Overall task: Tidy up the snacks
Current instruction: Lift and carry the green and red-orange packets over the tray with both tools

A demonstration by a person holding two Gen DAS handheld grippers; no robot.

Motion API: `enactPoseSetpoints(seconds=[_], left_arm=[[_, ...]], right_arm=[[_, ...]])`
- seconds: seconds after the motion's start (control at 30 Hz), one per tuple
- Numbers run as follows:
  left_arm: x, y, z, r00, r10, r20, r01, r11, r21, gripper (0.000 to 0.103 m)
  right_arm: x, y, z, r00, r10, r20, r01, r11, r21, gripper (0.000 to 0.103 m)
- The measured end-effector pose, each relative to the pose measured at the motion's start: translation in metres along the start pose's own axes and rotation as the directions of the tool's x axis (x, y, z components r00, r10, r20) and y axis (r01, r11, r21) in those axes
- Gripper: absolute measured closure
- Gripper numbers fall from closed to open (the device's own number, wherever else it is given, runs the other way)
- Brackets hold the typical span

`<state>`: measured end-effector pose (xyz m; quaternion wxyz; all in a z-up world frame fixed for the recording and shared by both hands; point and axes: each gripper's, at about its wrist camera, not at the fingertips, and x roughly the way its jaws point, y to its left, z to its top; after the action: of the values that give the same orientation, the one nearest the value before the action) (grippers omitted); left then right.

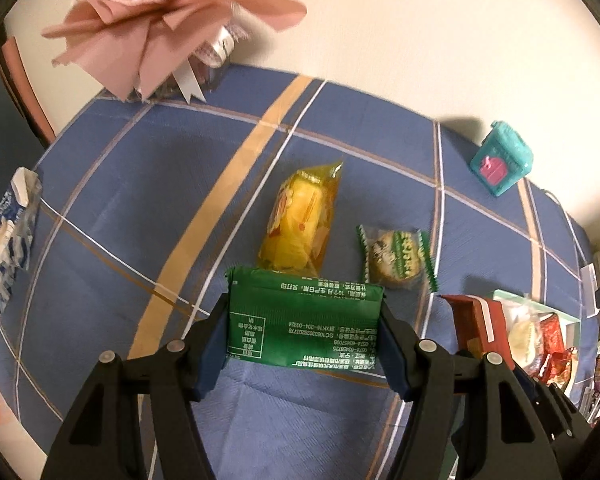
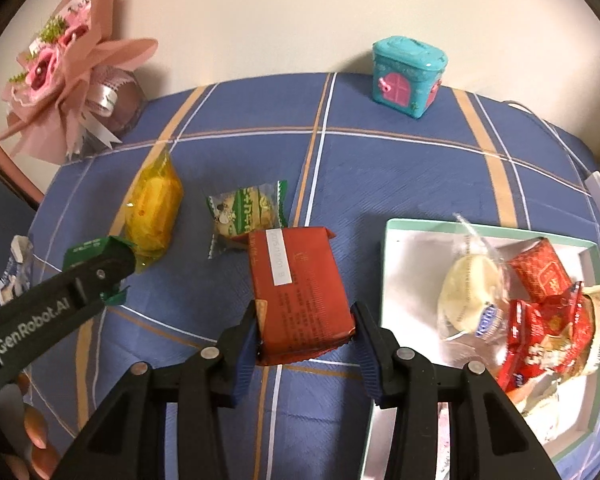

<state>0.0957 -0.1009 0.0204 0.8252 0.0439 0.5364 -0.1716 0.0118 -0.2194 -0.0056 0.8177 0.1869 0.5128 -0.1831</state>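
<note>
Beside the box (image 2: 392,280), two loose packets; my left gripper (image 1: 304,332) clamps one green pack (image 1: 300,320), right gripper (image 2: 306,336) one red pack (image 2: 300,292).

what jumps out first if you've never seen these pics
Each hand-held gripper clamps a snack: the left a green packet, the right a red packet. A white box at right holds more snacks; a pink bouquet stands far left.

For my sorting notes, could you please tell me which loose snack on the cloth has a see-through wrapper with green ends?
The round biscuit, lying between the yellow pack and the red pack; those two wrappers are not green-ended.
</note>
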Motion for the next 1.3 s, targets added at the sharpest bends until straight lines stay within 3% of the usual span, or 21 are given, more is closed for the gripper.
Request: enactPoseSetpoints(seconds=[0.37, 0.93, 1.3], left_arm=[[-0.037, -0.012, -0.012, 0.996, -0.026, 0.08, 0.023, 0.999, 0.034, 0.036], [-0.062, -0.039, -0.038, 0.989, -0.095, 0.11, 0.084, 0.991, 0.103, 0.036], [-0.055, -0.108, -0.064, 0.988, -0.152, 0.039, 0.137, 0.957, 0.255, 0.036]], right_arm=[[-0.028, -0.011, -0.003, 1.0, -0.017, 0.014, 0.016, 0.999, 0.034, 0.056], [-0.077, -0.053, -0.028, 0.995, -0.075, 0.061, 0.068, 0.99, 0.12, 0.056], [-0.09, -0.126, -0.042, 0.985, -0.172, 0.036, 0.156, 0.951, 0.268, 0.056]])
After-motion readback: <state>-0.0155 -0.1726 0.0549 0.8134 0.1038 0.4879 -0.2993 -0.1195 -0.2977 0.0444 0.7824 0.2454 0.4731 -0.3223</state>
